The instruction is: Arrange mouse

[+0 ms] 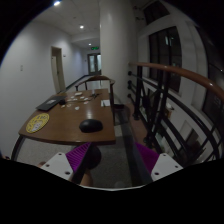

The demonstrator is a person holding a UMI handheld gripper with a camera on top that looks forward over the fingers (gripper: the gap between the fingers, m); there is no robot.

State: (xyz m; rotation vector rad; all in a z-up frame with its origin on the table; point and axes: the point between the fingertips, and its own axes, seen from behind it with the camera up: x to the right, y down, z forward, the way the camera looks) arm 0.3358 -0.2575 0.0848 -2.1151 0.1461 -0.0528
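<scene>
A dark computer mouse [91,125] lies near the front edge of a long wooden table [65,120], just ahead of my left finger. My gripper [115,160] is held apart in the air in front of the table, above the grey floor. Its fingers [82,158] with purple pads stand wide apart and nothing is between them.
A yellow round object [37,122] lies on the table's near left corner. A dark flat item [47,104] and small things lie farther back on the table. A stair railing with a wooden handrail [180,78] runs along the right. A white pillar [117,50] stands beyond the table.
</scene>
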